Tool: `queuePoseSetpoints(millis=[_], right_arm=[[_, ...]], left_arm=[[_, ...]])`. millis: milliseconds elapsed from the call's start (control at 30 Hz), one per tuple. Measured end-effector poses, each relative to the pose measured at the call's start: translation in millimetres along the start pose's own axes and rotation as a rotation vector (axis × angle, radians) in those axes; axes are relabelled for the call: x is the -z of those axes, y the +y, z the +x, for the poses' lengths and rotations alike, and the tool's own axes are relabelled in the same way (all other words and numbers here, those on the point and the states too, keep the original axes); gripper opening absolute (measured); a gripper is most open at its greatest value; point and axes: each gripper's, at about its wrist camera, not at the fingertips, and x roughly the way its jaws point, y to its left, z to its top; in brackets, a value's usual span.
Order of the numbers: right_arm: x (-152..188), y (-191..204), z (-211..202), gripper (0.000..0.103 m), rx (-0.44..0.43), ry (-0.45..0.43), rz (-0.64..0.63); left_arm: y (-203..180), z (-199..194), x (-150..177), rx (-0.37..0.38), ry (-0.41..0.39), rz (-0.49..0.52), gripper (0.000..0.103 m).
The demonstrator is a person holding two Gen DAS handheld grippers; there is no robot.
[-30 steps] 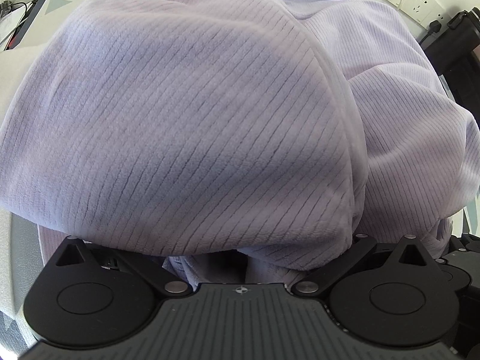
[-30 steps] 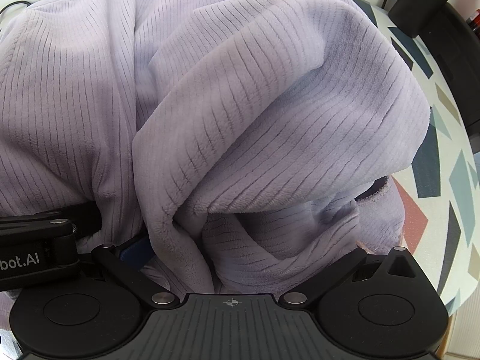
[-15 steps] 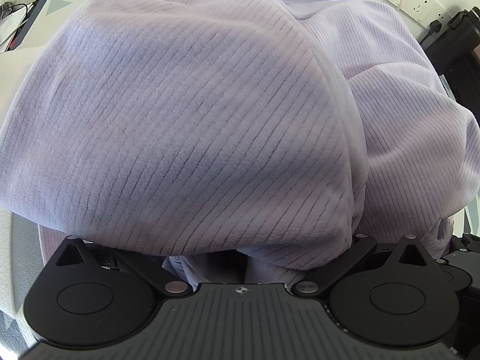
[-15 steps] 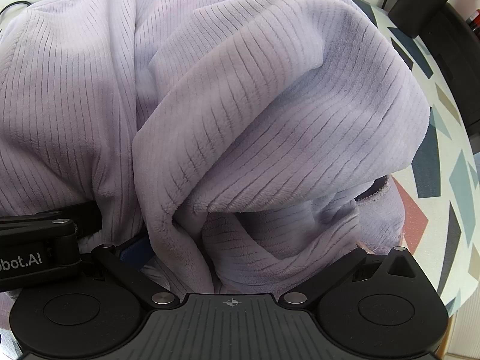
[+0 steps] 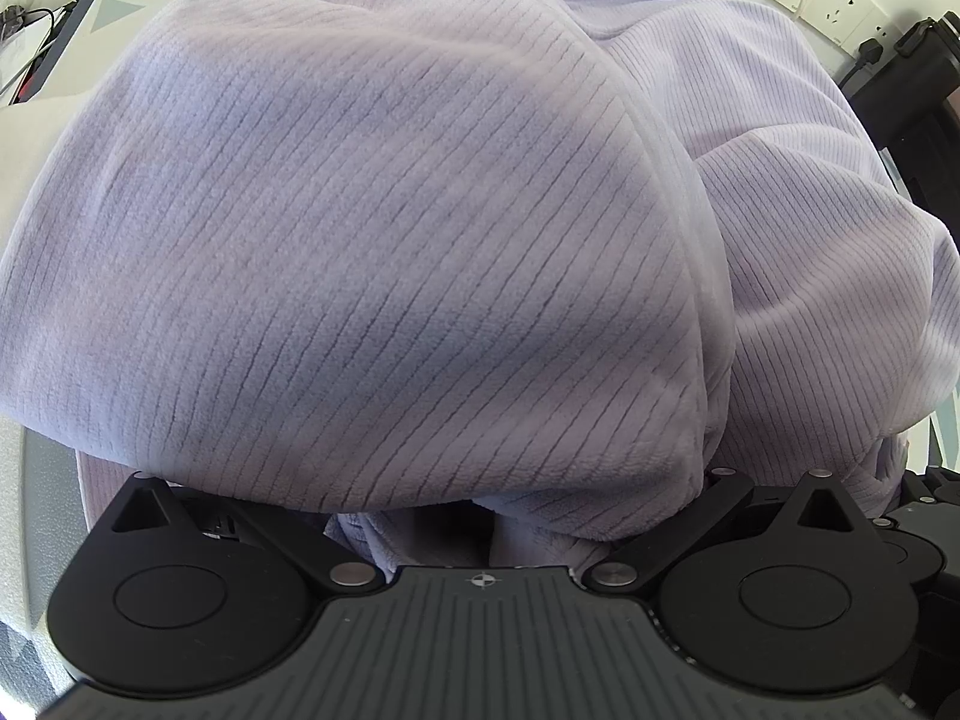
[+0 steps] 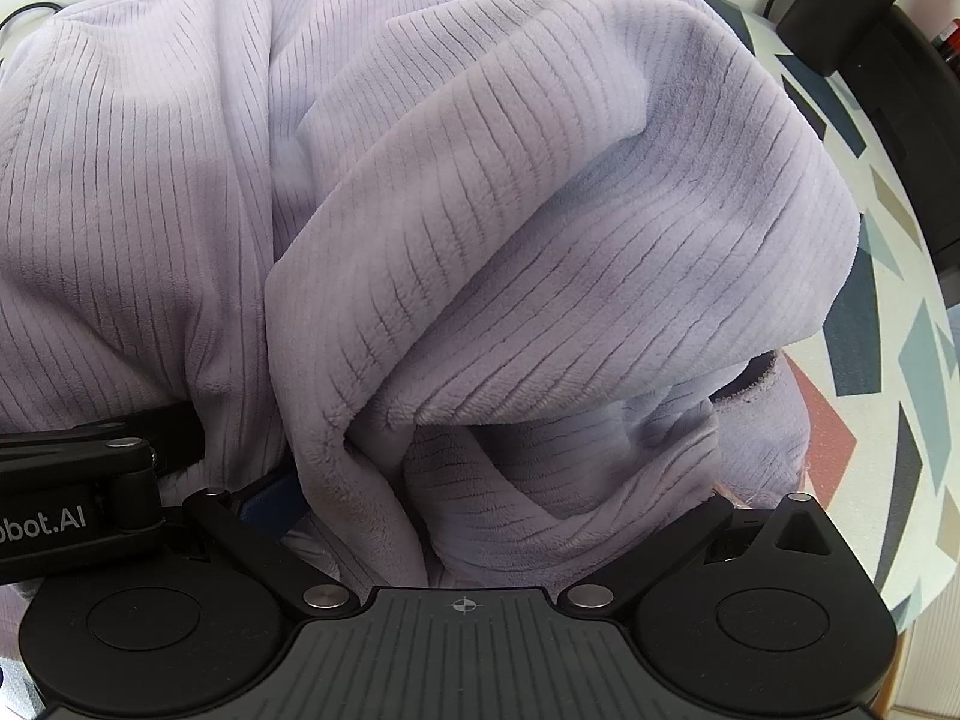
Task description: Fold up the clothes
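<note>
lilac garment point(image 5: 384, 252) drapes both grippers | jaws hidden, perhaps clamped, cannot tell | patterned table point(image 6: 888, 396)

Ribbed lilac fleece garment point(image 6: 540, 252) fills the frame, draped over the right gripper point(image 6: 462, 516), fingers hidden. Patterned tabletop point(image 6: 888, 324) at right; black device point(image 6: 840, 6) upper right.
</note>
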Motion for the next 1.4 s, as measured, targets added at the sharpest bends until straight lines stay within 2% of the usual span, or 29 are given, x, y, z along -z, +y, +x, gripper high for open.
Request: queuePoseSetpoints(millis=[233,1400], right_arm=[[-1.5,-2.8,-2.3,0.103,0.0,0.0,-0.001],[-0.7,5.3,1.0,0.103,0.002,0.001,0.003]], left_arm=[[-3.5,-7.5,7.8,-0.002,-0.003,-0.001,0.103],[-6.4,-5.5,6.9,-0.003,-0.003,-0.004,0.103]])
